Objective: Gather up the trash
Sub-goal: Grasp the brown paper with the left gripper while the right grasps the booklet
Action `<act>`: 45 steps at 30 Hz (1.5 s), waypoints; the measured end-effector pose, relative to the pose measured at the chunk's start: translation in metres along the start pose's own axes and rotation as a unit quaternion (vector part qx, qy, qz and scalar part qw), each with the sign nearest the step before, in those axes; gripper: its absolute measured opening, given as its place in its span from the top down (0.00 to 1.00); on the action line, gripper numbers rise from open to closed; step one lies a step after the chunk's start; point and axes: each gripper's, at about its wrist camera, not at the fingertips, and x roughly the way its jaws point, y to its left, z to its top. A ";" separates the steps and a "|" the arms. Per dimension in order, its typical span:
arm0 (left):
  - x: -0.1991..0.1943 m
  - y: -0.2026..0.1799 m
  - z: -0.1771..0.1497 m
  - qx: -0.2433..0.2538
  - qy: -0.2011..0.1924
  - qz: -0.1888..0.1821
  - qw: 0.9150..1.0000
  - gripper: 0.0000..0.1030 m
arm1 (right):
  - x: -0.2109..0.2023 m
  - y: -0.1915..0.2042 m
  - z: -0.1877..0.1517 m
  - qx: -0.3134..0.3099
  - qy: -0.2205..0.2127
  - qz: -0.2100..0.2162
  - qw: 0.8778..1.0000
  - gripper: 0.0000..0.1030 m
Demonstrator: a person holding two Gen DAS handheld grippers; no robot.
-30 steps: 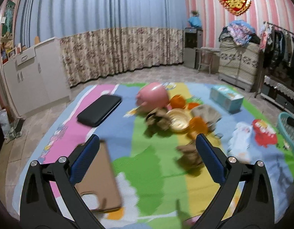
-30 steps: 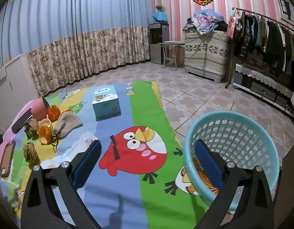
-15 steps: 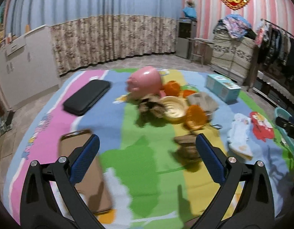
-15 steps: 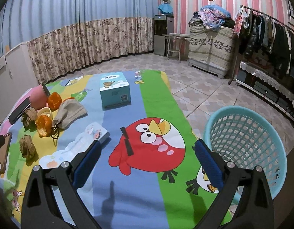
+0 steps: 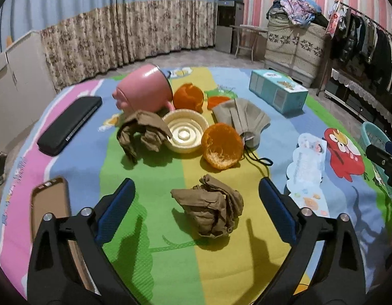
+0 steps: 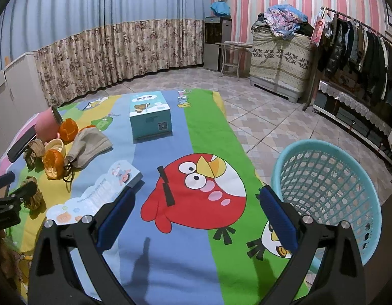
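A crumpled brown paper ball (image 5: pixel 211 211) lies on the colourful play mat (image 5: pixel 157 241). It sits between the fingers of my left gripper (image 5: pixel 196 198), whose jaws are closing; the pads stand clear of it on both sides. A second crumpled brown paper (image 5: pixel 142 132) and two orange peel halves (image 5: pixel 221 147) (image 5: pixel 188 96) lie farther back. My right gripper (image 6: pixel 196 198) hangs open over the red bird print with nothing between its fingers. The turquoise mesh basket (image 6: pixel 330 190) stands on the tiled floor just right of it.
Around the trash sit a tipped pink mug (image 5: pixel 145 89), a cream bowl (image 5: pixel 184 133), a grey face mask (image 5: pixel 241 119), a tissue box (image 5: pixel 277 94), a black case (image 5: pixel 69 124), a brown phone case (image 5: pixel 51 203) and a leaflet (image 5: pixel 307 167). A clothes rack (image 6: pixel 361 50) lines the right wall.
My left gripper has moved forward and down, so the near paper ball now lies between its fingers, which stand slightly closer together. The right gripper has barely shifted.
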 end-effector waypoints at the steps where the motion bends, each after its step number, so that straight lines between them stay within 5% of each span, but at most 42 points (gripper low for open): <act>1: 0.003 0.000 0.000 0.000 0.008 -0.004 1.000 0.17 | 0.001 -0.001 0.000 0.000 0.001 0.001 1.000 0.07; 6: 0.015 -0.006 0.000 0.009 0.038 -0.019 0.999 0.44 | 0.006 0.003 -0.002 -0.004 0.009 0.004 1.000 0.07; 10: 0.015 -0.007 -0.001 0.012 0.035 -0.020 0.999 0.51 | 0.008 0.007 -0.002 -0.006 0.013 0.007 1.000 0.07; 21: -0.041 0.024 0.011 0.012 -0.057 0.020 0.998 0.52 | 0.030 0.052 0.006 -0.018 0.046 0.053 0.997 0.07; 34: -0.047 0.070 0.014 -0.009 -0.072 0.035 0.997 0.52 | 0.081 0.087 0.001 -0.028 0.132 0.063 0.989 0.08; 37: -0.043 0.072 0.012 -0.009 -0.069 0.036 0.997 0.52 | 0.080 0.094 0.001 -0.042 0.131 0.069 0.988 0.16; 45: -0.046 0.063 0.014 0.002 -0.077 0.041 0.996 0.52 | 0.070 0.095 0.002 -0.045 0.121 0.099 0.987 0.58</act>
